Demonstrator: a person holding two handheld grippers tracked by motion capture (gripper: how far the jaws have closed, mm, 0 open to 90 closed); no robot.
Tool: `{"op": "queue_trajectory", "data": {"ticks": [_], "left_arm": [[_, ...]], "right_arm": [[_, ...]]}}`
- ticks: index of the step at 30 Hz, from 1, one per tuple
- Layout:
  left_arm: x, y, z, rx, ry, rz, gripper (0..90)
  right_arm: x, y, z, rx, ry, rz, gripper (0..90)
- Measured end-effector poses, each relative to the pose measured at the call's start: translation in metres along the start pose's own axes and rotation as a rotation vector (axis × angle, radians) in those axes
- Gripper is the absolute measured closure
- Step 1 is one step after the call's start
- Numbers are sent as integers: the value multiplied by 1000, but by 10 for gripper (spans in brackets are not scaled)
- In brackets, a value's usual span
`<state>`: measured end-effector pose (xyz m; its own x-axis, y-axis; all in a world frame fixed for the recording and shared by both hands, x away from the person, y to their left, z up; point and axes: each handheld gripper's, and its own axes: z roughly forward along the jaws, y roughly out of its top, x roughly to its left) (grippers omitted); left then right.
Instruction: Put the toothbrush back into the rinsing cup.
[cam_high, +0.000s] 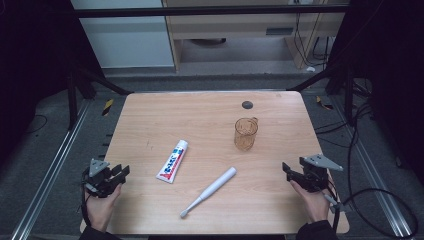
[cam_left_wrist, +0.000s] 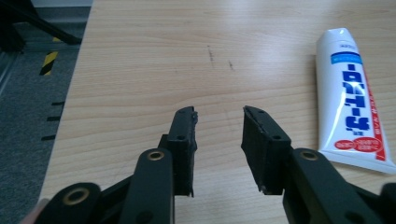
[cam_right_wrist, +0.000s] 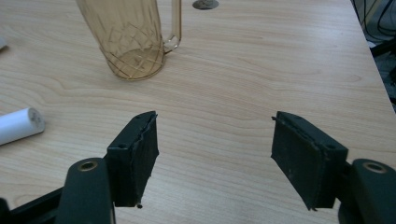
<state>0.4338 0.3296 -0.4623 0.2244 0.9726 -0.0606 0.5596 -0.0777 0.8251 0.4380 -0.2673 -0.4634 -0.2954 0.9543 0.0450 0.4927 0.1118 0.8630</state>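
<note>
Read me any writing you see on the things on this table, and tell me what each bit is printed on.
Toothpaste tube: large blue Japanese characters run along its length, seemingly "クリーン", though I am not sure of them.
Same tube, blue band near the cap and red oval near the flat end: print too small to read.
Toothbrush, glass mug, table: no writing.

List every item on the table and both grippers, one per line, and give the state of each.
Toothpaste tube: lying flat, cap on, untouched.
Electric toothbrush: lying flat, head toward the person, untouched.
Amber glass mug: upright, looks empty, handle on the far side.
Left gripper: open, nothing between the jaws.
Right gripper: open wide, nothing between the jaws.
</note>
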Motion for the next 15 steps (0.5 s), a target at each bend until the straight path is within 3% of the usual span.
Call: {"op": "queue_trajectory", "data": {"ticks": [5,10,15], "left_arm": [[-10,1,-4,-2,-19,18,714],[-19,0,-8,-5,-66,14,771],[-31,0,-10,3,-106,38,853]], "right_arm": [[5,1,-1,8,34,-5,363],[13,3,-2,24,69,-12,415],[22,6,-2,20,100,-28,476]]}}
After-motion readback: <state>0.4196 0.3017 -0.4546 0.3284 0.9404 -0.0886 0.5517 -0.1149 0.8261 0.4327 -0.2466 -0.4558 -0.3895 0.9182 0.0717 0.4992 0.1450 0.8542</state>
